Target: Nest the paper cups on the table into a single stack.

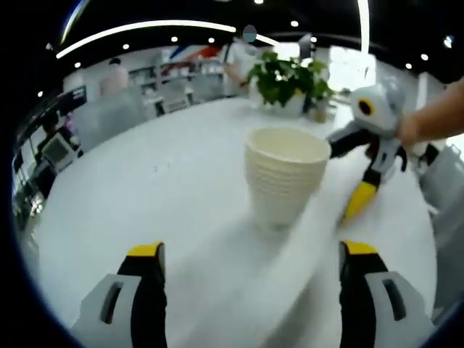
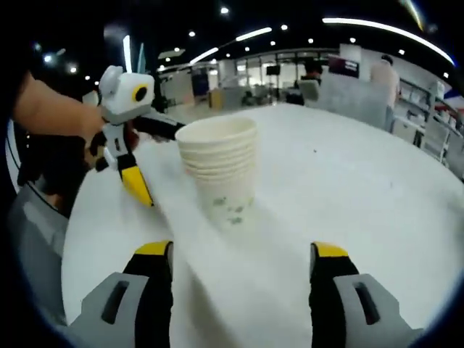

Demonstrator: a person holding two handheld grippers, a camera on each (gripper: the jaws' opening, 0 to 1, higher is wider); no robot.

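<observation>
In the left gripper view the left gripper (image 1: 250,272) has its two yellow-tipped jaws wide apart, with bare white counter (image 1: 167,188) between them and nothing held. They point forward and slightly down at the stack of paper cups (image 1: 284,174), which stands a little beyond the tips and apart from them, somewhat right of the midline.

In the right gripper view the right gripper (image 2: 243,264) is posed the same way: jaws spread, empty, low over the counter (image 2: 348,181), aimed at the same stack (image 2: 219,165), which stands just beyond the tips and slightly left of centre.

The stack is upright on the white counter, mouth up, its long axis vertical. The rims of the nested cups show as close rings below the top edge. In the right gripper view some small dark marks are printed low on the outer cup's wall.

Each gripper appears in the other's view. In the left gripper view the right gripper (image 1: 362,199) comes in from the right, held in a hand (image 1: 412,130), its jaws slanting down to the counter just right of the stack; one jaw seems to reach the stack's rim, but whether it touches I cannot tell. In the right gripper view the left gripper (image 2: 138,187) comes in from the left, held in a hand (image 2: 83,127), one jaw reaching toward the stack's rim.

A potted plant (image 1: 286,78) stands at the counter's far edge.
</observation>
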